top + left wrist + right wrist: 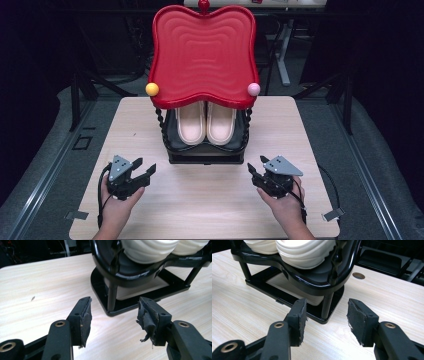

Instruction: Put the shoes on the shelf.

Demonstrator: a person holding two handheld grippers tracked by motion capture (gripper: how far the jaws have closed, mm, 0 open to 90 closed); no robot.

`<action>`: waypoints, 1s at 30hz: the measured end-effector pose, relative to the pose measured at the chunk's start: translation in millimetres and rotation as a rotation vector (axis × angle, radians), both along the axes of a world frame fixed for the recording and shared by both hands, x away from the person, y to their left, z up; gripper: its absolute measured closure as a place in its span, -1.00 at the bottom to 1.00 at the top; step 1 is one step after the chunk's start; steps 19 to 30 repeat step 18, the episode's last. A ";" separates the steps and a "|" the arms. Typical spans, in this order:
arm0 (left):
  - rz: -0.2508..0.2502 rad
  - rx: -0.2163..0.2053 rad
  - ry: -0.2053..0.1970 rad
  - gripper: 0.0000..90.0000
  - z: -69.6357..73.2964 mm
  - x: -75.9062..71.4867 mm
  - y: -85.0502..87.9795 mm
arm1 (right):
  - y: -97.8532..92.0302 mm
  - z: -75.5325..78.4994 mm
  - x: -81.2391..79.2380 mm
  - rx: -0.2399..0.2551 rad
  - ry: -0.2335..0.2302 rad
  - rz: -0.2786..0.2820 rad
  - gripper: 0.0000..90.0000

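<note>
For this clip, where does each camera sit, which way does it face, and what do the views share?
High view: above the person's side, looking forward and down on the table; both hands, left tool and right tool.
Left gripper view: rides the left tool, facing the rack; open jaws.
Right gripper view: rides the right tool, facing the rack's other front corner; open jaws.
Shared: rack and cream slippers.

Light falls from above onto the desk (200, 200), bright at frame centre, while the edges of the high view sink into near-black. The red tray (202, 55) shows soft sheen. In both gripper views the glossy black rack (312, 280) carries white glare streaks, and the nearest foreground blurs slightly.
</note>
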State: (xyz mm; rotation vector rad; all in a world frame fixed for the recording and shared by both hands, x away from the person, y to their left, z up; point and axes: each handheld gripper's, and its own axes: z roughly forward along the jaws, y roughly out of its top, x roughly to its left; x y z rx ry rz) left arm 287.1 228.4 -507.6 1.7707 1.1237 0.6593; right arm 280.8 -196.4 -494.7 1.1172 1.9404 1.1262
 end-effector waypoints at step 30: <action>-0.018 0.007 0.060 -0.04 -23.4 -0.6 4.9 | 1.8 -32.7 -0.8 -0.011 0.056 0.012 0.09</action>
